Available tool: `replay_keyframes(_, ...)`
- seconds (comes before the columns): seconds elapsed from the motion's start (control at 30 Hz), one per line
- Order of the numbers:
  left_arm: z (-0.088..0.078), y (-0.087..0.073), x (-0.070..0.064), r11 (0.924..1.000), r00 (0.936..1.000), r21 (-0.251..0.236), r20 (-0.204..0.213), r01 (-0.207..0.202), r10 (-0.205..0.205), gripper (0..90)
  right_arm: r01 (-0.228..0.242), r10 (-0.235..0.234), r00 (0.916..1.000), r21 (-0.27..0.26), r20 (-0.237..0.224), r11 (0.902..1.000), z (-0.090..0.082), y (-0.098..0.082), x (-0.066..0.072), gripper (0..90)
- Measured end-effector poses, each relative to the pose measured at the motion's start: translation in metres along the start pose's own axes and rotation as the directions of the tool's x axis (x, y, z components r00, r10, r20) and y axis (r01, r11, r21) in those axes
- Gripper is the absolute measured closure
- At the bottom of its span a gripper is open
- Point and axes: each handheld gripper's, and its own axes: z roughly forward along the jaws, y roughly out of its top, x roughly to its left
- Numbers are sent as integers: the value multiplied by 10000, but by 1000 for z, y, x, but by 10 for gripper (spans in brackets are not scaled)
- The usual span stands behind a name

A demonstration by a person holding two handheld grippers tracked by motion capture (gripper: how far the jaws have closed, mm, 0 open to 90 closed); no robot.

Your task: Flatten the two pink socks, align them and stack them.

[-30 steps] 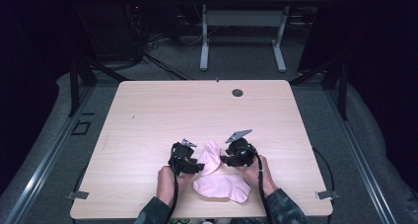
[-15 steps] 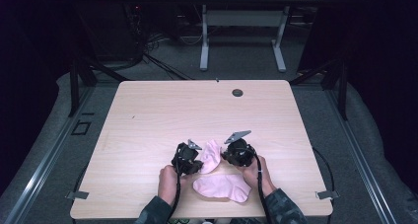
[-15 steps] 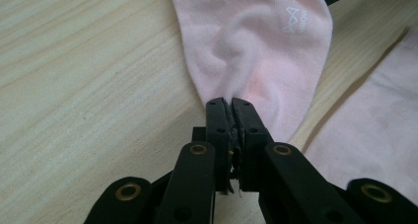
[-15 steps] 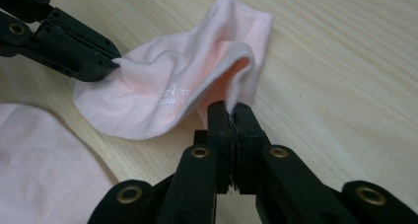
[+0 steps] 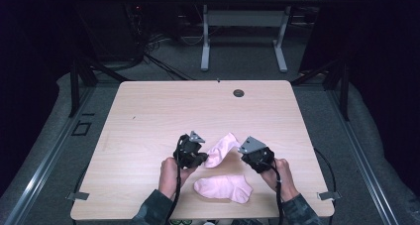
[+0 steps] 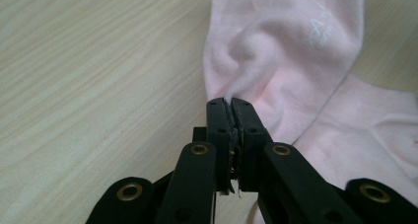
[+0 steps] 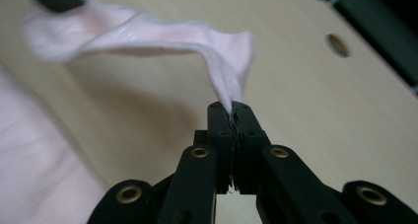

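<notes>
Jaws of both grippers are pinched shut on one pink sock [image 5: 223,146], each on a different end of it. In the left gripper view the left gripper [image 6: 229,103] has a fold of the sock's cloth clamped between its black tips, with the rest of the sock spreading up and away from them. In the right gripper view the right gripper [image 7: 230,107] nips a thin corner of the sock, which stretches off across the picture toward the other gripper (blurred there). From the high view the sock hangs between the two grippers, lifted off the wood, near the middle of the bench's near half. A second pink sock [image 5: 224,187] lies flat just below and between the hands, close to the near edge of the bench [image 5: 148,111]. The far half of the bench is bare wood apart from a small round hole [image 5: 238,92] near the far edge, so open room lies ahead and to both sides.
</notes>
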Motion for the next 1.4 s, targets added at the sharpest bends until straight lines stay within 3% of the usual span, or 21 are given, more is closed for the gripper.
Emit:
replay_keyframes(0.07, 7, -4, 5, 9993, 10000, 384, -34, -40, 41, 869, -243, 332, 9915, 715, -1258, 9971, 9, -8, 2, 747)
replay_keyframes(0.1, 10, -6, 7, 9988, 9999, 489, -118, -15, 21, 862, -373, 555, 9802, 979, -1901, 9945, 13, -13, 1, 698)
replay_keyframes(0.17, 11, -10, 12, 9984, 9997, 550, -199, 124, -113, 816, -1026, 1265, 9516, 985, -2801, 9898, 18, -22, -5, 615)
replay_keyframes(0.23, 8, -13, 15, 9981, 9989, 480, -299, 384, -370, 714, -1773, 1997, 9128, 948, -3563, 9796, 17, -28, -15, 551)
replay_keyframes(0.27, 7, -14, 17, 9978, 9981, 455, -397, 486, -468, 667, -2046, 2204, 9020, 821, -3713, 9754, 15, -30, -20, 542)
replay_keyframes(0.33, 2, -16, 19, 9970, 9962, 332, -558, 694, -674, 583, -2638, 2668, 8930, 587, -3624, 9628, 13, -32, -30, 527)
replay_keyframes(0.4, -1, -19, 18, 9961, 9952, 312, -562, 824, -805, 546, -3105, 3102, 8987, 497, -3100, 9493, 14, -32, -38, 538)
replay_keyframes(0.47, 1, -20, 16, 9951, 9950, 440, -506, 884, -862, 528, -3434, 3483, 8938, 684, -2824, 9367, 21, -30, -44, 540)
replay_keyframes(0.57, 7, -22, 11, 9950, 9959, 670, -585, 736, -697, 517, -3395, 3595, 8968, 1202, -2579, 9329, 38, -27, -46, 562)
replay_keyframes(0.6, 9, -22, 9, 9954, 9964, 716, -607, 638, -595, 520, -3514, 3733, 8930, 1287, -2513, 9273, 44, -26, -44, 571)
replay_keyframes(0.73, 16, -23, 5, 9958, 9971, 868, -729, 294, -231, 577, -3310, 3644, 9015, 1703, -2335, 9281, 56, -25, -40, 619)
replay_keyframes(0.77, 17, -23, 5, 9956, 9973, 904, -706, 249, -185, 592, -3436, 3749, 8980, 1651, -2303, 9245, 58, -26, -38, 624)
replay_keyframes(0.9, 19, -23, 3, 9952, 9969, 967, -779, 155, -79, 631, -3405, 3744, 8991, 1751, -2270, 9238, 60, -28, -37, 653)
replay_keyframes(1.0, 19, -21, 1, 9946, 9965, 1033, -833, -20, 106, 656, -3170, 3537, 9108, 1881, -2129, 9296, 60, -28, -36, 670)
replay_keyframes(1.07, 19, -21, -1, 9940, 9959, 1080, -876, -145, 240, 675, -3259, 3600, 9078, 1781, -2151, 9285, 61, -28, -34, 675)
replay_keyframes(1.1, 19, -21, -2, 9941, 9961, 1071, -849, -160, 252, 684, -3134, 3495, 9134, 1873, -2089, 9310, 60, -28, -35, 678)
replay_keyframes(1.33, 20, -22, -4, 9951, 9966, 928, -721, -334, 402, 795, -2757, 3100, 9269, 1765, -2118, 9449, 59, -29, -32, 747)
replay_keyframes(1.4, 21, -23, -4, 9954, 9961, 884, -765, -373, 441, 827, -2758, 3072, 9261, 1624, -2189, 9474, 59, -30, -31, 769)
